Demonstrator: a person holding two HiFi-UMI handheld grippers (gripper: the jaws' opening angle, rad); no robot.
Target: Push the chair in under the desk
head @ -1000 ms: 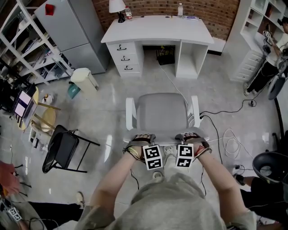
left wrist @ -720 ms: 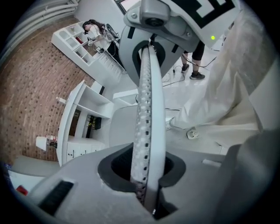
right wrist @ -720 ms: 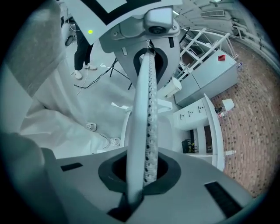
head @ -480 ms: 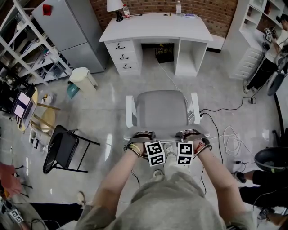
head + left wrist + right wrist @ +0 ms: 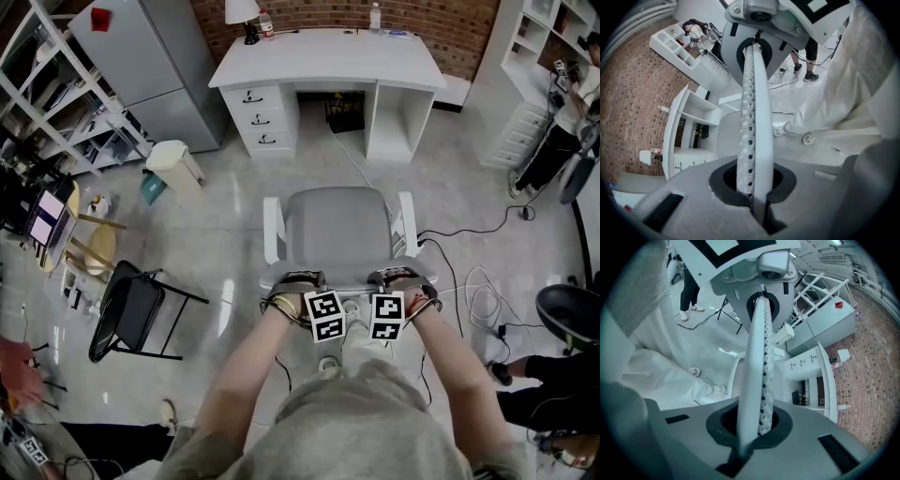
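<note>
The chair [image 5: 337, 225] has a grey seat and white armrests and stands on the floor a good way in front of the white desk [image 5: 328, 56]. It faces the desk's knee opening. My left gripper [image 5: 298, 284] and right gripper [image 5: 398, 280] sit side by side on the top of its backrest. In the left gripper view the backrest's thin white perforated edge [image 5: 753, 117] runs between the jaws, which have just closed on it. In the right gripper view the same edge [image 5: 758, 371] is clamped in the shut right gripper [image 5: 749, 439].
A black folding chair [image 5: 131, 314] and a pale waste bin [image 5: 173, 164] stand to the left. Cables [image 5: 469, 281] trail over the floor on the right, one into the desk opening. White shelves [image 5: 534, 84] and a person [image 5: 562, 122] are at the far right. A lamp [image 5: 242, 14] stands on the desk.
The chair and both grippers stay where they were on the backrest. Only the head view has shifted slightly.
</note>
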